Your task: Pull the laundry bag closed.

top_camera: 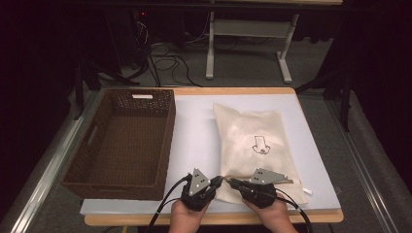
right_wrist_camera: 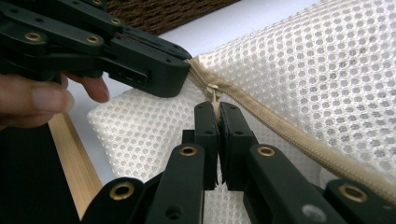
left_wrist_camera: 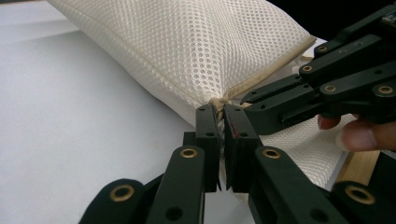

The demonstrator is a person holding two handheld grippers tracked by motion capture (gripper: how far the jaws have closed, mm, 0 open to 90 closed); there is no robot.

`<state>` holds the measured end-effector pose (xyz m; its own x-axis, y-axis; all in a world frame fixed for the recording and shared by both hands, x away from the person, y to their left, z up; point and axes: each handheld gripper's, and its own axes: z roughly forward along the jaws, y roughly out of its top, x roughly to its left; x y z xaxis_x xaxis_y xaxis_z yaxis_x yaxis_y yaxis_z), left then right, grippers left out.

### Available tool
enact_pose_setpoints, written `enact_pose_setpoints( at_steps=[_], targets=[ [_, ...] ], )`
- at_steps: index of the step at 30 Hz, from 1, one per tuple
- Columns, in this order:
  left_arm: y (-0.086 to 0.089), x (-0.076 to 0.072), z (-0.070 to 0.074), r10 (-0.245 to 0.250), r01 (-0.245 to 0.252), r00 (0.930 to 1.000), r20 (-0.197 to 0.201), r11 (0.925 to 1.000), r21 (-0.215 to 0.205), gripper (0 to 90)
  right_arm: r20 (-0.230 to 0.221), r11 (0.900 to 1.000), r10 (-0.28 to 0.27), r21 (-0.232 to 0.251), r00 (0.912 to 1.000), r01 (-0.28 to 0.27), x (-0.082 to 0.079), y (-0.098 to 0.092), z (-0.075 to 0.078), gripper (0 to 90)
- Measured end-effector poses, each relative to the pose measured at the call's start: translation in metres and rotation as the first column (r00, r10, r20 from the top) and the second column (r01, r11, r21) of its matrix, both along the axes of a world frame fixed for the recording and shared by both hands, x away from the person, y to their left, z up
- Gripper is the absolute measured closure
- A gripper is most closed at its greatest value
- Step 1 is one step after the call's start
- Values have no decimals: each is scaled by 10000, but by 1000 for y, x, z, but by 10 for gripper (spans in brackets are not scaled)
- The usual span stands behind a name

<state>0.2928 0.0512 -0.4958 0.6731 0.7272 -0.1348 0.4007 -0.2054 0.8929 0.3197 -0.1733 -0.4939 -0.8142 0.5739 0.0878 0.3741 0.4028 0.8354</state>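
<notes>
A white mesh bag (top_camera: 252,145) is shown lying flat on the worktop (top_camera: 194,131), to the right of an empty brown wicker basket (top_camera: 124,141) and apart from it, with its long axis running from the near edge of the worktop away toward the far edge. A beige zip (right_wrist_camera: 289,135) is seen along the bag's near end, at right angles to that long axis. Both tools are placed at the bag's near left corner. The left hand-held gripper (top_camera: 219,180) is closed on the gathered corner of the bag, at the end of the zip; in the left gripper view (left_wrist_camera: 221,112) its jaws are seen pressed together on the bunched fabric. The right hand-held gripper (top_camera: 232,182) is just beside it, to the bag's right, and its jaws are clamped on the small zip pull (right_wrist_camera: 214,95), as the right gripper view (right_wrist_camera: 218,114) shows. The two jaw tips are nearly touching. The whole length of the zip lies from this point toward the bag's near right corner, away from the basket. It is judged that the coming move is a pull of the zip tab along this line, rightward, while the corner is anchored by the left tool; the right tool is the nearer to the unopened run.
</notes>
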Motion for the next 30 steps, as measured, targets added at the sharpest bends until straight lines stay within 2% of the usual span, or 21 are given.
enact_pose_setpoints(
  at_steps=[8,13,21,23,28,30],
  targets=[
    [3,1,-1,58,-58,9999,-97,10000,-48,859,-35,9999,98,-86,9999,-98,1,-1,-2,887],
    [9,4,0,244,-250,9995,-176,9991,-339,859,-155,9989,-363,-296,9992,358,7,-10,-5,887],
    [9,5,-4,188,-188,9991,-386,9998,15,854,-23,9968,-311,-735,9995,309,5,-15,-4,885],
    [8,5,-4,155,-153,9991,-387,9999,60,854,-200,9969,-335,-715,9992,320,6,-19,-4,885],
    [8,5,-5,179,-168,9992,-359,9993,328,853,-153,9954,-335,-900,9993,320,5,-24,-4,885],
    [8,6,-6,201,-189,9989,-424,9995,269,853,-190,9945,-432,-961,9989,411,5,-29,-3,885]
  ],
)
